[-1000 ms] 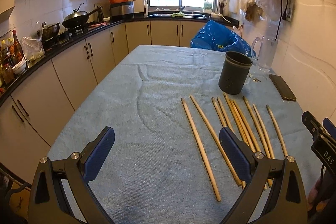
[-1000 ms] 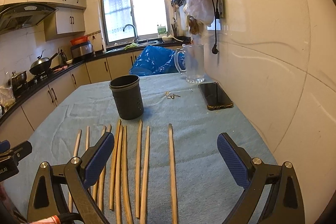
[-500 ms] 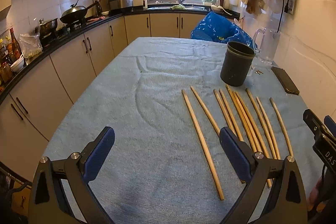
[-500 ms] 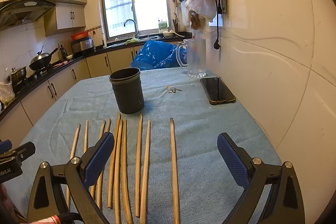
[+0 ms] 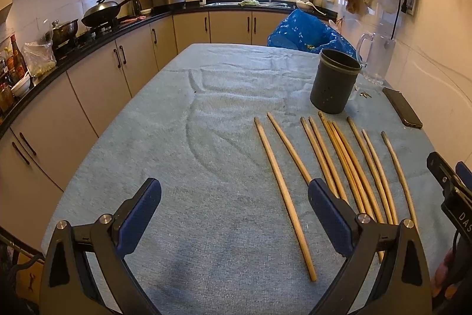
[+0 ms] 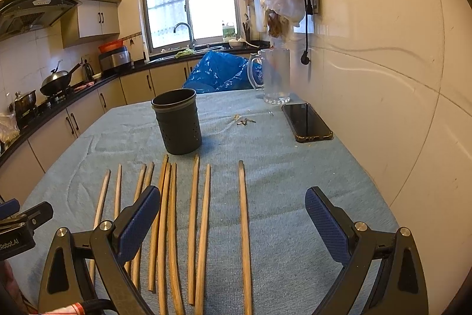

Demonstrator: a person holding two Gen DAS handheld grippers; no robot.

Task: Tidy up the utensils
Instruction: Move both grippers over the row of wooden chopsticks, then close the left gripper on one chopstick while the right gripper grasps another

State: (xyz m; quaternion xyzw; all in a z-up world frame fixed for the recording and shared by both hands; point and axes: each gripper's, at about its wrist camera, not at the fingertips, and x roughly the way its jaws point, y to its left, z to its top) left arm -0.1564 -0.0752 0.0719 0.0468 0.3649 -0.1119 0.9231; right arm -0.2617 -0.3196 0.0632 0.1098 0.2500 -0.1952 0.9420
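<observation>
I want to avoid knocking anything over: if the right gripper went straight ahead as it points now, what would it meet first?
Probably the lone chopstick lying between the open fingers of the right gripper. Beyond it is bare cloth; the dark holder sits left of that line, though depth is unclear.

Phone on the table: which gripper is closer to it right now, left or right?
Right. The right gripper hovers open over the chopsticks by the wall, with the phone ahead and slightly to its right. The left gripper sits further left, the phone far across the chopstick row.

The chopsticks' [image 6: 194,226] near ends ran behind the right gripper's finger [image 6: 137,222] and off the bottom edge.
</observation>
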